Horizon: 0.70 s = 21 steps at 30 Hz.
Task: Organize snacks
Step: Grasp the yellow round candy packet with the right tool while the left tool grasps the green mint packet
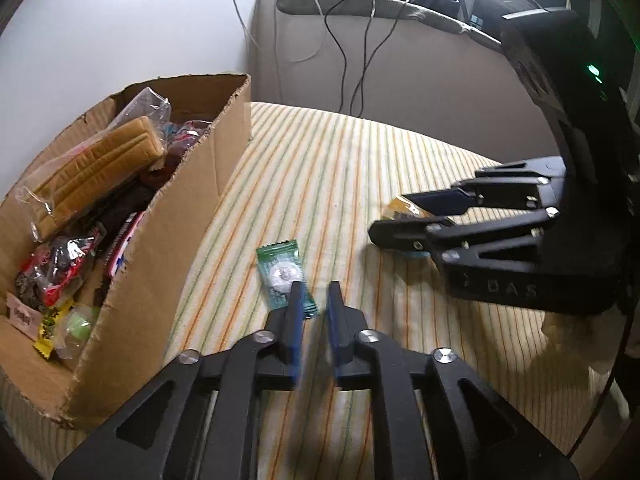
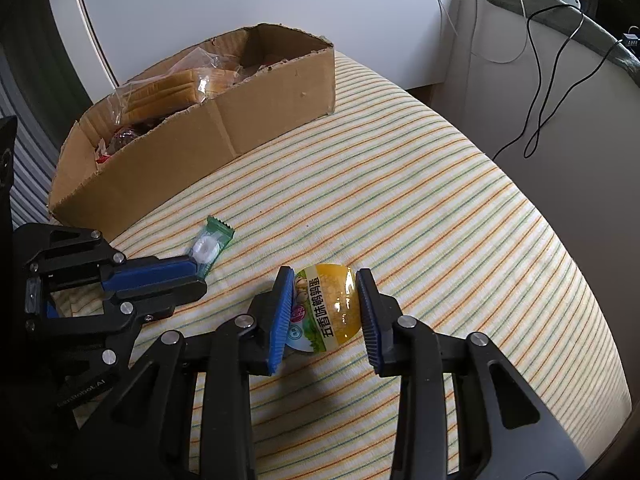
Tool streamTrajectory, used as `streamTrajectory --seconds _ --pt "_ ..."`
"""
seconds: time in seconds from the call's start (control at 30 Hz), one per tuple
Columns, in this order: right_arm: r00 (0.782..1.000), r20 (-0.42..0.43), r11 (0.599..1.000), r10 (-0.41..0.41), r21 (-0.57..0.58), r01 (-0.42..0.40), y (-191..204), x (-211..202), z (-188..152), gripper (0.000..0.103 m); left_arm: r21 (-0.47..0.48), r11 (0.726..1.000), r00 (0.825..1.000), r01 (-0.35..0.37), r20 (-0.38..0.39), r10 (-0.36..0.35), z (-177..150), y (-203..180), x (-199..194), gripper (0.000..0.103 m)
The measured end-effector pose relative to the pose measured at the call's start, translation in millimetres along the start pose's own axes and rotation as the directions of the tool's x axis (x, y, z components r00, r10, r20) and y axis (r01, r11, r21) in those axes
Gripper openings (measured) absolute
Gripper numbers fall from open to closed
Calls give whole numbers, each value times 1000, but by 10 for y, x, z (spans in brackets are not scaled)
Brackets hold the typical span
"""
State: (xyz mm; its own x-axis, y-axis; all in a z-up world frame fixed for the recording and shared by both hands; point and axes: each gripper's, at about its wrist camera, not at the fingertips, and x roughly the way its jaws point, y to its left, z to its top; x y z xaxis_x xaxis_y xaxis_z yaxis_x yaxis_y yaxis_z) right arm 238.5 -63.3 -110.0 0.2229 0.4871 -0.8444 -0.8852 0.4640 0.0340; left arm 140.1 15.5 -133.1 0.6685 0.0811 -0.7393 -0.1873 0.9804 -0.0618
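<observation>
- Right gripper [image 2: 324, 308] angled steeply down, pads pinching the yellow quail-egg pack [image 2: 326, 306] on the striped cloth [image 2: 440, 220].
- Left gripper [image 1: 314, 300] tilted down, jaws narrowly parted, empty, beside the green candy wrapper [image 1: 285, 276].
- Cardboard box [image 1: 192, 208] of snacks beyond.

The left tool [image 1: 314, 294] covers the near end of the green-wrapped round white candy [image 1: 285, 276], and its blue pads look motion-blurred. In the left wrist view, the right tool [image 1: 394, 220] hides most of the yellow snack pack [image 1: 402, 207]. The lower packets in the torn brown cardboard box [image 1: 176, 240] lie buried.
</observation>
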Motion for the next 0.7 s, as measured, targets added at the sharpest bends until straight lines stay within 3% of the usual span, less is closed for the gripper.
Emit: streamTrajectory --seconds 0.03,0.1,0.37,0.53,0.63,0.7 --pt "1000 0 1000 -1 0 1 -8 9 17 33 -1 1000 1000 0 -3 0 13 -4 2 31" --pt "1000 0 1000 -3 -3 3 -9 -2 16 33 3 1000 1000 -20 -2 20 46 -34 9 36" --pt "1000 12 1000 -4 -1 4 -17 -34 47 33 -37 999 1000 0 22 1 59 52 -50 36" --pt "1000 20 1000 0 12 0 -30 -44 28 33 -29 999 1000 -24 9 25 70 21 10 36" --pt "1000 19 1000 5 18 -5 -49 -30 11 33 1 1000 1000 -2 -9 2 91 -14 68 35" --pt "1000 19 1000 8 22 -8 -72 -32 -9 33 58 997 998 49 -44 -47 91 -90 120 35"
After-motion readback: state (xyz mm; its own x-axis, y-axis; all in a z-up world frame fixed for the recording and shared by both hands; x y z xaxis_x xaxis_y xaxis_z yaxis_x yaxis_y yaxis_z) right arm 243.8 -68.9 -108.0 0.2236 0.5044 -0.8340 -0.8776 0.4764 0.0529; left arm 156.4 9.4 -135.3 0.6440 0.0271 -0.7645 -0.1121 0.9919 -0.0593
